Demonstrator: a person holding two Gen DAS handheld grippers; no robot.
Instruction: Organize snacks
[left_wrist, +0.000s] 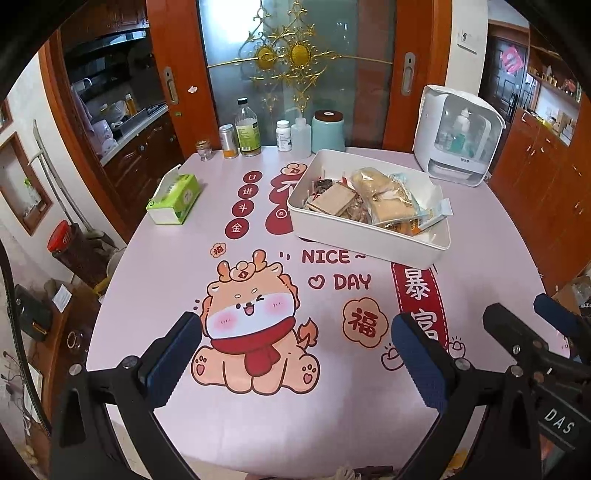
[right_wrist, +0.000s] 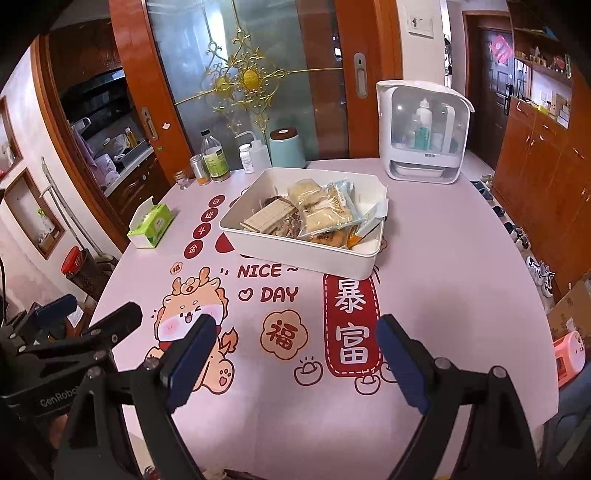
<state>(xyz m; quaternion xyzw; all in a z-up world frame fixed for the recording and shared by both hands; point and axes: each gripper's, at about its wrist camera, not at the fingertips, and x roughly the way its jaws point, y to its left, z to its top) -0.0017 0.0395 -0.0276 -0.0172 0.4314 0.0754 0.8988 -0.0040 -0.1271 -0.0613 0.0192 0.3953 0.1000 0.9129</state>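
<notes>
From the left wrist, we saw our left tool spread apart and empty above the bench, the white bin of snack packets at one o'clock.

From the right wrist, our right tool also gaped, holding nothing, bin at twelve. We judged the packets light, crinkly and crushable, best pinched by a sealed edge.

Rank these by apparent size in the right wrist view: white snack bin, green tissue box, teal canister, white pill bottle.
1. white snack bin
2. green tissue box
3. teal canister, close to the tissue box and farther from the camera, so unsure
4. white pill bottle
</notes>
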